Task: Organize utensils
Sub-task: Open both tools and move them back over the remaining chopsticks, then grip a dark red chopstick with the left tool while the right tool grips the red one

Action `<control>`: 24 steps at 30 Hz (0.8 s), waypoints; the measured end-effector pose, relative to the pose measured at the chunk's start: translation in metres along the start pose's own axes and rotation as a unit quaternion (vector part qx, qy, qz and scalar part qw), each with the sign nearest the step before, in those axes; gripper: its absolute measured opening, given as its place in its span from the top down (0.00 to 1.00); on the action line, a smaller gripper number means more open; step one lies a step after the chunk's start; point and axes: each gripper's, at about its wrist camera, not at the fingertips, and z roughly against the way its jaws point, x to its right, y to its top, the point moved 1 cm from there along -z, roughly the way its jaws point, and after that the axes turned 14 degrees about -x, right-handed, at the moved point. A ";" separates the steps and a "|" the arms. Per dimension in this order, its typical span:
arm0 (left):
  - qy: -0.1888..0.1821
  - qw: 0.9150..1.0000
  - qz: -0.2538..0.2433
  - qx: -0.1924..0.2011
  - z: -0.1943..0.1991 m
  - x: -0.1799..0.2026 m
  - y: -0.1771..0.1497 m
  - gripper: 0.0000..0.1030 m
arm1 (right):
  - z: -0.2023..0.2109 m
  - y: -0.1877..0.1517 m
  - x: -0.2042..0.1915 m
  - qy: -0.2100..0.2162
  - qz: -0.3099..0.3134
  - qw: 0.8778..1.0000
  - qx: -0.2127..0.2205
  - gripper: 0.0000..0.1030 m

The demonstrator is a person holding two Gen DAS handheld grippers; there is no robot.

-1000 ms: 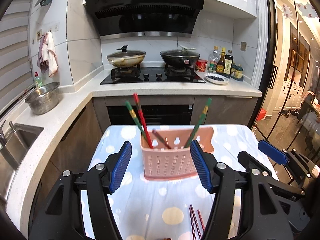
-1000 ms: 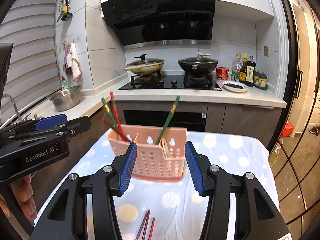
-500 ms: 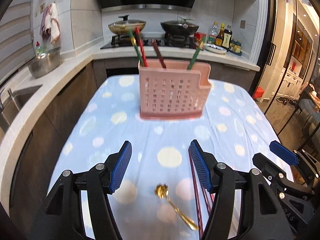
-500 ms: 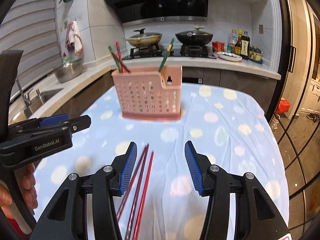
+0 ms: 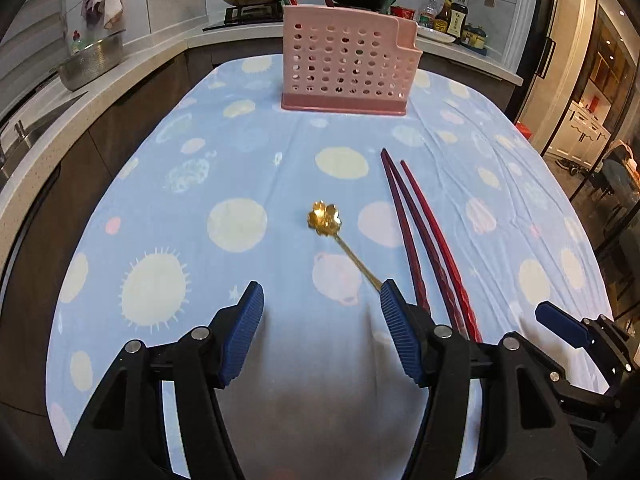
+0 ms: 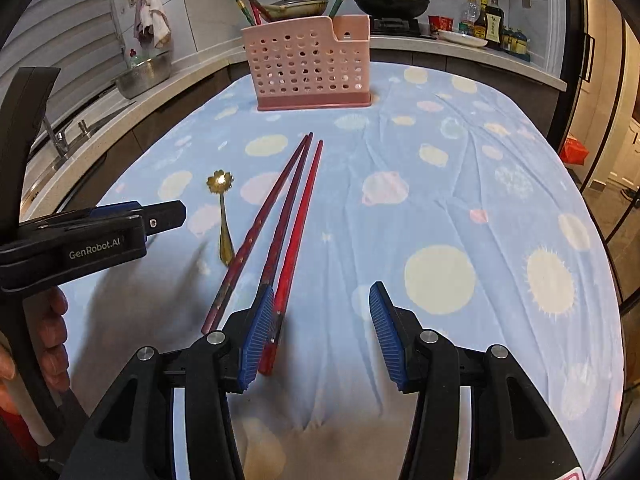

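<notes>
Lying flat: 3 dark-red chopsticks (image 5: 424, 240) beside a gold flower-bowled spoon (image 5: 325, 219).

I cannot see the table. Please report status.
Both grippers, left gripper and right gripper, open, empty. Three red chopsticks and gold spoon on cloth. Pink holder behind, path clear.

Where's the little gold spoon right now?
The small gold flower-bowled spoon lies on the blue spotted tablecloth, just left of the three dark red chopsticks.

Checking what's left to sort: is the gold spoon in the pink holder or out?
Out. The gold spoon lies flat on the tablecloth beside three loose chopsticks, apart from the pink holder.
</notes>
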 end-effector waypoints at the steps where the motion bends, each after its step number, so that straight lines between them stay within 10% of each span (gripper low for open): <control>1: 0.003 1.000 0.000 -0.003 -0.001 0.001 -0.004 0.44 | -0.001 -0.003 -0.001 -0.001 0.001 1.000 -0.004 0.54; 24: 0.002 0.999 -0.024 -0.026 -0.006 0.026 -0.038 0.44 | -0.011 -0.016 -0.002 -0.011 0.011 1.000 -0.015 0.93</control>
